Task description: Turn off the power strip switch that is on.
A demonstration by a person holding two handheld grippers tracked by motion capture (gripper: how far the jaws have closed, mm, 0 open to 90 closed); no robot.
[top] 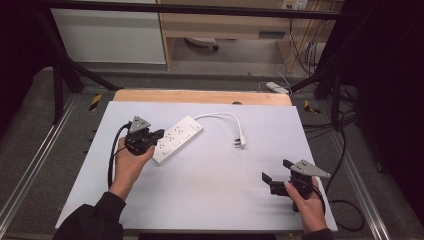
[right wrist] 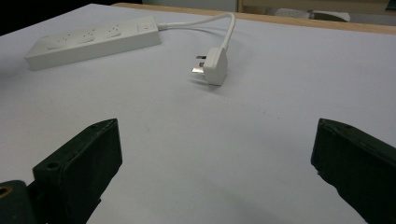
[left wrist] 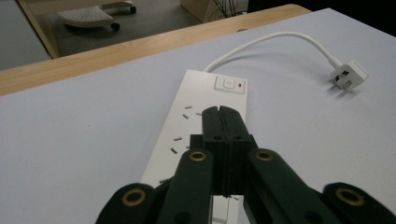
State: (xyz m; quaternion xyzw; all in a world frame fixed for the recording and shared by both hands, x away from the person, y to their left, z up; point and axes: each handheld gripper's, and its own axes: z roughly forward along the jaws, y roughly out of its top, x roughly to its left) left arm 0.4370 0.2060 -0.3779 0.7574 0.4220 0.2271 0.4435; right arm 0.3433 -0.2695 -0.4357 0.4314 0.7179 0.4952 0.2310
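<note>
One hand-held gripper, jaws together, hovers over the power strip.

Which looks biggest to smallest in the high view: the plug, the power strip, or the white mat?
1. White mat, by far the largest.
2. Power strip.
3. Plug, the smallest.

The black two-jaw tongs were closed above a white rectangular plastic power strip; its white cable curved to a white plug on the pale grey desk.
</note>
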